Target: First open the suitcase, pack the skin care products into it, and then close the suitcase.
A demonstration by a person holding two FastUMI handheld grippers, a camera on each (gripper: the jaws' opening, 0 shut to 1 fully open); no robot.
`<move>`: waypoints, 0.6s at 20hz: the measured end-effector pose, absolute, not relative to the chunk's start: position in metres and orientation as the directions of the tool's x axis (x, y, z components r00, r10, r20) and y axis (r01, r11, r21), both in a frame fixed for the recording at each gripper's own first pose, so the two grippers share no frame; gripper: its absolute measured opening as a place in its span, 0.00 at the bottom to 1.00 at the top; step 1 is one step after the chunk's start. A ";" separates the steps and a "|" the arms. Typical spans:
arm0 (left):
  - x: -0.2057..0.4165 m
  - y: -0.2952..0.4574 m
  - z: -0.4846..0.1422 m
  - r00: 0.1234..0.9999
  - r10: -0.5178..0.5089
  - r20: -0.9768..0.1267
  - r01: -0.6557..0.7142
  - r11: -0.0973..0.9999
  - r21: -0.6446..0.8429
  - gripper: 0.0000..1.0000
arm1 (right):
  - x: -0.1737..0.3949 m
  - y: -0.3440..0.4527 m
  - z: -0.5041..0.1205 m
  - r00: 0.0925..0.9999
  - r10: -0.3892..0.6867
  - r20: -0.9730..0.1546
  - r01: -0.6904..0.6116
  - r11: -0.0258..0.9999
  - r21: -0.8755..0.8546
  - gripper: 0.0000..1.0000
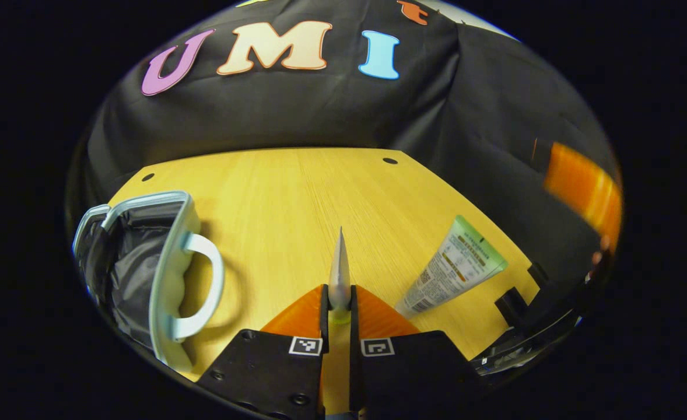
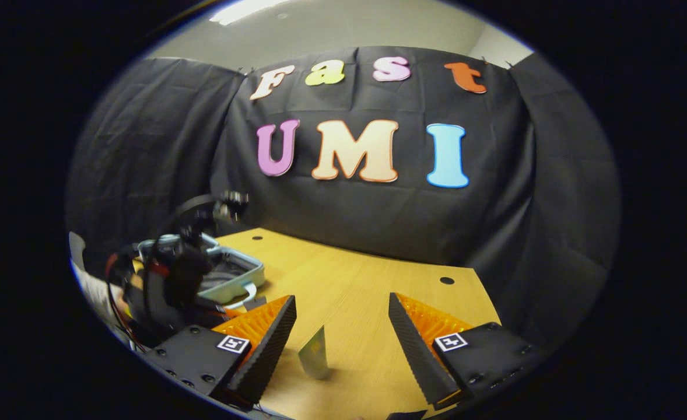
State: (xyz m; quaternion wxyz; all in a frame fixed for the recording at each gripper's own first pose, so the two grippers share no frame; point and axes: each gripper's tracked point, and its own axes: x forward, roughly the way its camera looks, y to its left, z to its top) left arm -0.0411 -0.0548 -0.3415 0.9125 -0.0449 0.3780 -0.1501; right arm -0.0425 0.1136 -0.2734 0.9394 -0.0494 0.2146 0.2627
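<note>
Pale blue hard-shell suitcase (image 1: 168, 274) lies open on yellow wooden bench (image 1: 297, 198), dark lining showing, contents unclear; left claw (image 1: 339, 303) clamped on silver tube (image 1: 339, 268); right claw (image 2: 339, 335) wide open, empty, over green-white tube (image 1: 454, 265)

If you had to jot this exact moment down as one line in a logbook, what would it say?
left gripper: shut on silver tube | right gripper: open | pale blue suitcase: open | green-and-white tube: lying on yellow wooden table, not yet packed
</note>
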 end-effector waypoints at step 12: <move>-0.069 0.044 -0.251 0.747 -0.070 -0.662 0.015 0.996 -0.088 0.10 | -0.073 0.136 -0.408 0.634 0.490 -0.599 -0.569 0.819 0.068 0.86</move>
